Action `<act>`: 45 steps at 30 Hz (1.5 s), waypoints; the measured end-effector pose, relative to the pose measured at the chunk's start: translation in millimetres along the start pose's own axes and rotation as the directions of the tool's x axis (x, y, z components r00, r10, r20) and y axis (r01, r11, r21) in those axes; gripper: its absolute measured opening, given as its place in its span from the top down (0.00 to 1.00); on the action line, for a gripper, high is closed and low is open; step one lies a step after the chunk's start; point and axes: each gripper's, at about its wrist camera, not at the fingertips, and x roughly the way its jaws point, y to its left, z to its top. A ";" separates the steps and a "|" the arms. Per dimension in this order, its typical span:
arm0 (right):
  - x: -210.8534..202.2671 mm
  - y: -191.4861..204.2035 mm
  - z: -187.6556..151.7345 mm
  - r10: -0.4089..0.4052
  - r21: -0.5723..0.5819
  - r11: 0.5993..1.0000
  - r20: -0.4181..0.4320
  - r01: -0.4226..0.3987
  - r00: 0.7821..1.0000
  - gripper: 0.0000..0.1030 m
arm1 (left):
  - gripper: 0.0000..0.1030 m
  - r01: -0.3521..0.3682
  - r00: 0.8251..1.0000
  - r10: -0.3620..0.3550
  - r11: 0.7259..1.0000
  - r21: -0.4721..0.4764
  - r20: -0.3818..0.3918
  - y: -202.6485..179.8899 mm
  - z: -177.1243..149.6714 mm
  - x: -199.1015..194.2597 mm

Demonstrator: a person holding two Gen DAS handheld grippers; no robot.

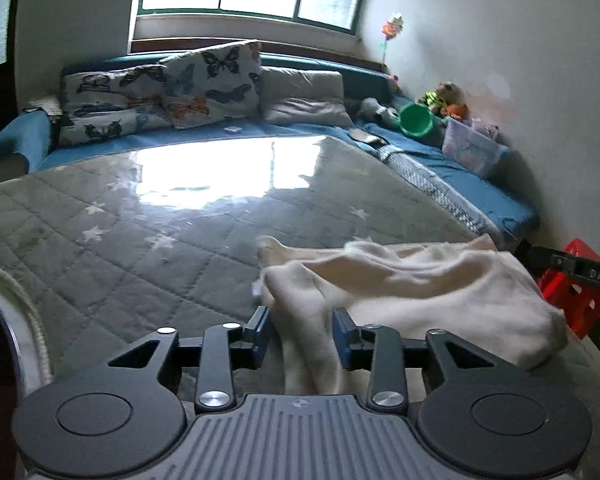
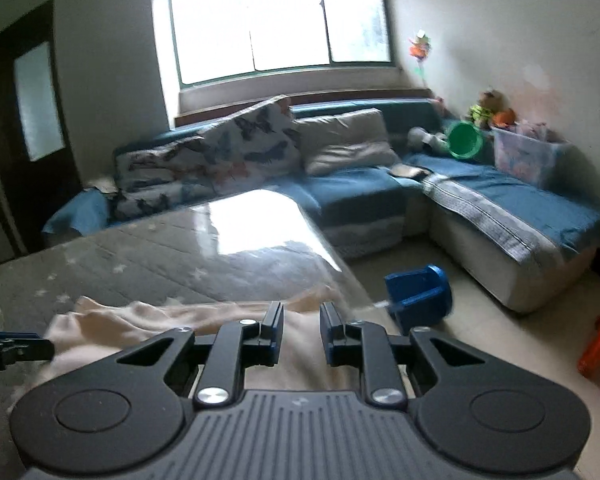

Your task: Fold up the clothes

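Left tool [image 1: 301, 330], jaws parted with a fold of the cream garment [image 1: 420, 284] loose between them, sits at its near-left edge while the right tool [image 2: 300, 330], narrowly parted over cloth, takes the opposite end, the garment stretching sideways across the quilted counter [image 1: 120, 240].

It was a home living room: a blue corner sofa [image 2: 380, 188] with butterfly pillows [image 1: 212, 80], soft toys [image 2: 490, 112], under a window [image 2: 280, 20].
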 end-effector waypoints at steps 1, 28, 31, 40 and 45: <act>2.7 3.8 -0.2 0.018 -0.007 1.000 -0.004 -0.018 1.000 0.81 | 0.61 -0.002 1.000 0.002 1.000 0.002 0.002 -0.5 -0.3 -2.0; 12.1 64.2 -36.9 0.126 -0.074 0.988 -0.100 -0.134 0.987 0.57 | 0.48 -0.073 0.997 0.071 0.991 0.110 0.021 -3.4 -16.9 -38.9; 4.2 71.2 -38.3 0.148 -0.072 0.985 -0.089 -0.155 0.985 0.50 | 0.47 -0.095 0.995 0.092 0.989 0.117 0.030 -0.4 -19.2 -47.7; -19.6 110.7 -49.6 0.245 -0.115 0.960 -0.093 -0.255 0.965 0.29 | 0.42 -0.161 0.987 0.156 0.978 0.134 0.047 13.8 -33.9 -79.8; -29.3 142.3 -56.3 0.303 -0.177 0.932 -0.098 -0.317 0.948 0.18 | 0.32 -0.210 0.978 0.206 0.971 0.118 0.041 33.1 -45.7 -96.6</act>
